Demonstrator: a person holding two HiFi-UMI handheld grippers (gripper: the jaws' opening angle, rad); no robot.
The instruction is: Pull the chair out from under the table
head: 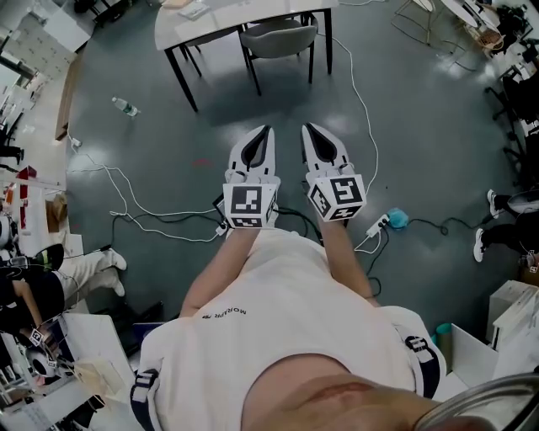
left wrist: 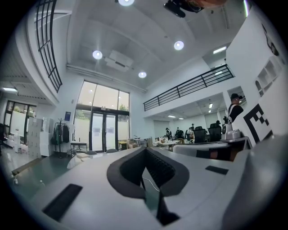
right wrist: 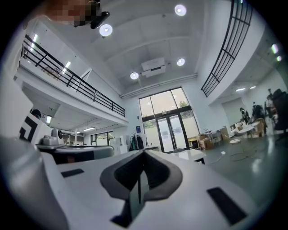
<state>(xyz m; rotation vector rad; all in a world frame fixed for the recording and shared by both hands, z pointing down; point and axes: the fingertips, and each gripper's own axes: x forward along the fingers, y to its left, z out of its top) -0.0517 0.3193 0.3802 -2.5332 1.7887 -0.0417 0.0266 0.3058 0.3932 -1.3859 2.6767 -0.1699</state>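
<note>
- Left gripper (head: 268, 133), right gripper (head: 307, 131): jaws pressed together, empty; chair (head: 282, 39) well ahead.
- Risk: cable (head: 363, 101) right of right gripper may snag chair legs.

Right gripper (right wrist: 143, 155) — fingers together, glass doors (right wrist: 168, 130) ahead.

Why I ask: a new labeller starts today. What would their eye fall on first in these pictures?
First, the left claw and right claw, white with black square markers, held side by side mid-frame in the head view, both shut and empty. Beyond them, at the top, a grey chair sits tucked under a white table. White cables snake over the dark floor.
</note>
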